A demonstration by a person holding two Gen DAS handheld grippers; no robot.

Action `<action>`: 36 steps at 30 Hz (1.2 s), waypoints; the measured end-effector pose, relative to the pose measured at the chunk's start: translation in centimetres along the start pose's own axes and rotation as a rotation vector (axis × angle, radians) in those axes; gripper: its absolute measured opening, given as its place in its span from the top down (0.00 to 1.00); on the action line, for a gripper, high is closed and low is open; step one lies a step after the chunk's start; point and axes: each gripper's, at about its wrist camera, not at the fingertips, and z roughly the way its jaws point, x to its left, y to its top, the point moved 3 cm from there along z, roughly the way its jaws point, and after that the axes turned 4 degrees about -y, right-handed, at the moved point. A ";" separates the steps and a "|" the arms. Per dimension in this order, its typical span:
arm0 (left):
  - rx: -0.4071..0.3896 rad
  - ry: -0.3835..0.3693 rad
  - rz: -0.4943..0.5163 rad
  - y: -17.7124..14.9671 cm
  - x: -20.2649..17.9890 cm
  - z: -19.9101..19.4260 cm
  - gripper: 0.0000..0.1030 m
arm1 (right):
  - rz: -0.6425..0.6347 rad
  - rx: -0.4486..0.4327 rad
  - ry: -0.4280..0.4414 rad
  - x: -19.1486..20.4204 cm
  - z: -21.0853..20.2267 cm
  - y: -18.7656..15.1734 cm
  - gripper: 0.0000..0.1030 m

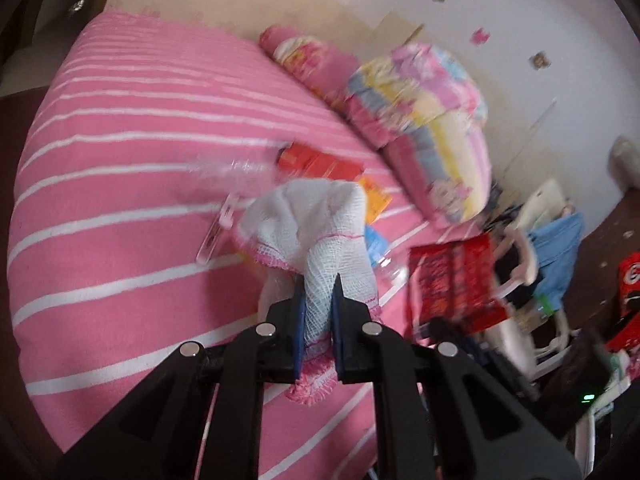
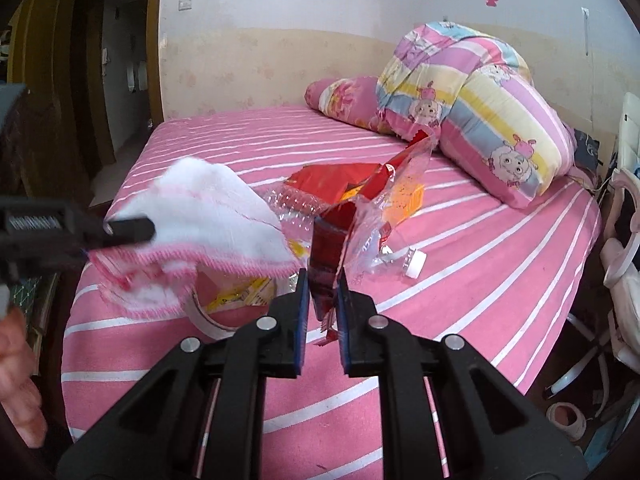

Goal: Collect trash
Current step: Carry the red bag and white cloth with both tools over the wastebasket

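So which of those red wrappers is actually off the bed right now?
The red-and-clear wrapper pinched between the right gripper's fingers is lifted. The other red wrapper lies flat on the striped bedsheet, beyond it toward the pillows.

left gripper (image 1: 318, 280): black plastic fingers, blue pads on the inner faces
left gripper linkage: four round silver pins on angular black arms
right gripper (image 2: 323, 274): same black build, blue pads, four silver pins
left gripper side: ribbed silver spring set in the black body
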 end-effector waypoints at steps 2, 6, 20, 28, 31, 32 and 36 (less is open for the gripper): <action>-0.022 -0.038 -0.010 0.3 -0.1 -0.8 0.90 | -0.001 0.001 0.003 0.1 0.0 -0.1 0.87; -0.078 -0.113 -0.022 0.7 -0.5 -2.3 0.90 | -0.005 -0.013 0.004 0.2 -0.3 0.1 0.87; -0.156 -0.330 0.013 2.3 -3.6 -4.1 0.90 | 0.007 -0.052 0.032 0.2 -0.5 0.7 0.87; -0.123 -0.331 0.072 1.2 -6.1 -3.5 0.90 | 0.057 -0.085 0.051 -0.7 -2.7 1.4 0.87; -0.112 -0.337 0.106 0.3 -7.6 -3.8 0.90 | 0.112 -0.104 0.064 -1.6 -4.7 1.3 0.87; -0.107 -0.343 0.121 -0.4 -8.6 -4.2 0.90 | 0.151 -0.110 0.075 -2.2 -5.7 1.1 0.87; -0.091 -0.364 0.146 -2.2 -11.4 -5.9 0.90 | 0.278 -0.137 0.096 -4.6 -10.1 0.4 0.87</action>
